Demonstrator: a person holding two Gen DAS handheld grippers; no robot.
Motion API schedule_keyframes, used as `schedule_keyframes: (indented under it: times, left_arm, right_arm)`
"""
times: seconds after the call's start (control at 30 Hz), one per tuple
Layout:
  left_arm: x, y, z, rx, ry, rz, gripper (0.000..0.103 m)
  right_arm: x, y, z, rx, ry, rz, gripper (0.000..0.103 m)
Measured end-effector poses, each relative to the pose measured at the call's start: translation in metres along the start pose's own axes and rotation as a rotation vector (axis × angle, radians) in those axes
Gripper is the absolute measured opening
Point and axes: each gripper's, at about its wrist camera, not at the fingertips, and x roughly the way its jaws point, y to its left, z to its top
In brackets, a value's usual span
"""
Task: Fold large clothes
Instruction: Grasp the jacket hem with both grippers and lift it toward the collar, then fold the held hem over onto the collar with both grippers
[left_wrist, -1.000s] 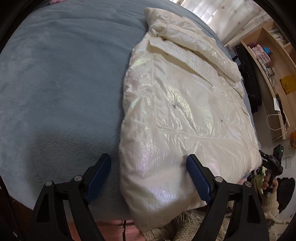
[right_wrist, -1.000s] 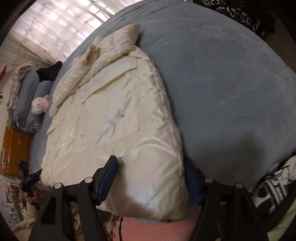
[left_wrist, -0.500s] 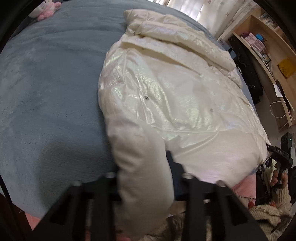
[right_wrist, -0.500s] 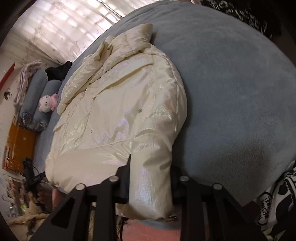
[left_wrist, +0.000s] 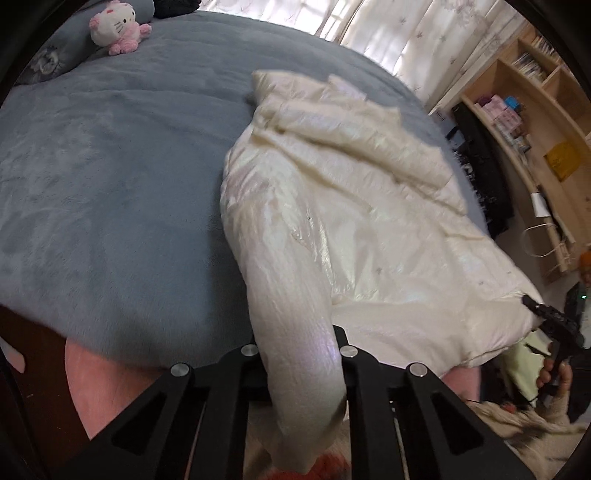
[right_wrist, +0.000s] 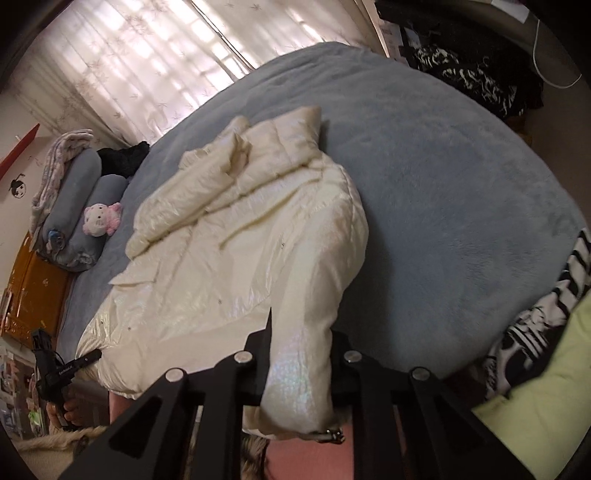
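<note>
While jacket (left_wrist: 369, 221) lies on bed (left_wrist: 110, 184), both tongs pinch hem.

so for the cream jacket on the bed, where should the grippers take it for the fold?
By the hem, one corner each, from the near bed edge. The jacket lies flat with collar far and hem nearest. The left gripper is shut on one bunched corner. The right gripper is closing with the other corner between its jaws.

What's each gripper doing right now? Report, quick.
Left gripper: shut on the jacket hem.
Right gripper: jaws closing, already clamped on the jacket's other hem corner.
</note>
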Motion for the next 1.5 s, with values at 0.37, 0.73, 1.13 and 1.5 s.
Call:
schedule_keyframes:
  times: [0.37,0.73,1.13,1.5]
  left_arm:
    - [-0.059,-0.030,0.091,-0.016,-0.170,-0.154,0.009]
    - [-0.012,-0.023,0.250,-0.145,-0.258,-0.189,0.011]
    - [0.101,0.011,0.351,-0.321,-0.205,-0.208,0.083]
    - [0.177,0.017,0.353,-0.095,-0.099,-0.004,0.083]
  right_arm:
    - [-0.031,0.020,0.060,0.082,-0.141,0.151,0.016]
    - [0.030,0.034,0.210,0.177,-0.205,0.231,0.016]
    - [0.146,0.032,0.310,0.235,-0.173,0.175,0.086]
    - [0.216,0.005,0.293,0.012,-0.053,-0.018,0.086]
